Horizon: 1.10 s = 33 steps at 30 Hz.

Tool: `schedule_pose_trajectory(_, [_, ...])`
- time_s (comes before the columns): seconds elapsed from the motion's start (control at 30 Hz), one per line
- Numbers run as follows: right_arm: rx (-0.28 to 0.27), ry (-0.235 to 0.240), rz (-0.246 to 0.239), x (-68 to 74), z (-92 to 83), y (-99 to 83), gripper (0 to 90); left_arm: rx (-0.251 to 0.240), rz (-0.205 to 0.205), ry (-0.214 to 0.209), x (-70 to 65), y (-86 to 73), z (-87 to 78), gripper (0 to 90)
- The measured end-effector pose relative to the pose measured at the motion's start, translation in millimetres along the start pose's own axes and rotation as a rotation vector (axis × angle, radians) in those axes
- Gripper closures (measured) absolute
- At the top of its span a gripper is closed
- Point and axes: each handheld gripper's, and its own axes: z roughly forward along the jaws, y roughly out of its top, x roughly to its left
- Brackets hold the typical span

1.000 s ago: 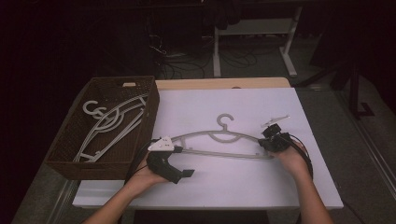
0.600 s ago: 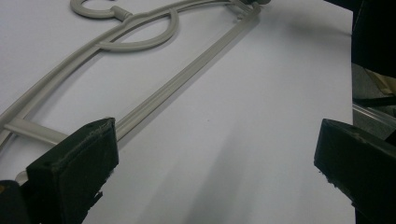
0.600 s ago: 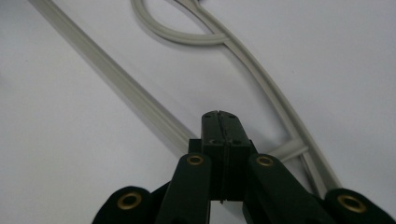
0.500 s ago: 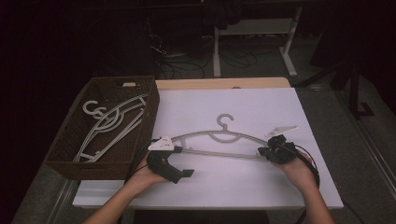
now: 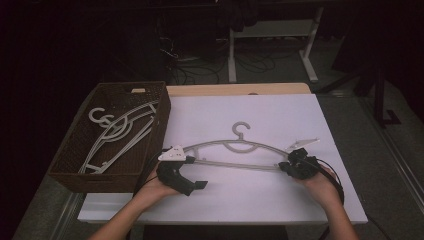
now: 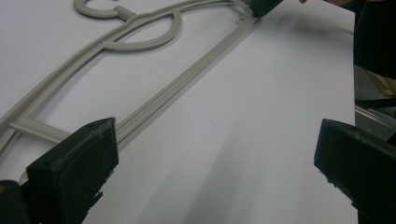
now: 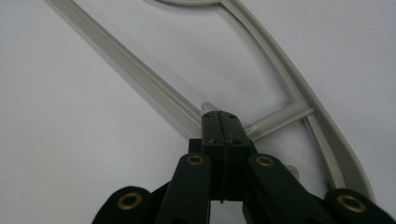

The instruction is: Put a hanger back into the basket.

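Note:
A grey plastic hanger (image 5: 239, 148) lies flat on the white table top (image 5: 280, 115), hook pointing away from me. My left gripper (image 5: 197, 172) rests at the hanger's left end, wide open; one jaw lies beside the hanger's (image 6: 187, 77) lower bar, and bare table lies between the jaws of the left gripper (image 6: 215, 158). My right gripper (image 5: 284, 166) sits at the hanger's right end. Its jaws are shut flush against each other, and the tips of the right gripper (image 7: 219, 122) are over the corner where the hanger's (image 7: 140, 70) bar meets a short strut.
A dark wicker basket (image 5: 162, 125) stands at the table's left edge and holds several more grey hangers (image 5: 117, 132). Beyond the table's far edge are a floor with cables and a white desk frame (image 5: 310, 55).
The right hand has drawn its gripper a little toward the near edge, down to the hanger's right corner. The left hand and the hanger have stayed put.

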Motion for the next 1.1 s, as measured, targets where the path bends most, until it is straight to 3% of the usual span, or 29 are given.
schedule_pose_trajectory(0.27, [0.024, -0.003, -0.001, 0.0, 4.0, -1.2, 89.1, 0.017, 0.009, 0.034, 1.7, 7.4, 3.9, 0.0])
schedule_pose_trajectory(0.63, [0.025, 0.008, 0.008, -1.4, 4.7, -2.0, 89.2, 0.059, -0.002, 0.088, 19.7, 41.9, 25.6, 0.1])
schedule_pose_trajectory(0.73, [0.024, 0.010, 0.007, -1.7, 4.8, -2.1, 89.2, 0.064, 0.021, 0.103, 24.5, 50.4, 33.0, 4.7])
schedule_pose_trajectory(1.1, [0.027, 0.012, 0.005, -2.0, 4.9, -2.0, 89.2, 0.114, 0.079, 0.160, 55.6, 75.6, 59.7, 8.8])
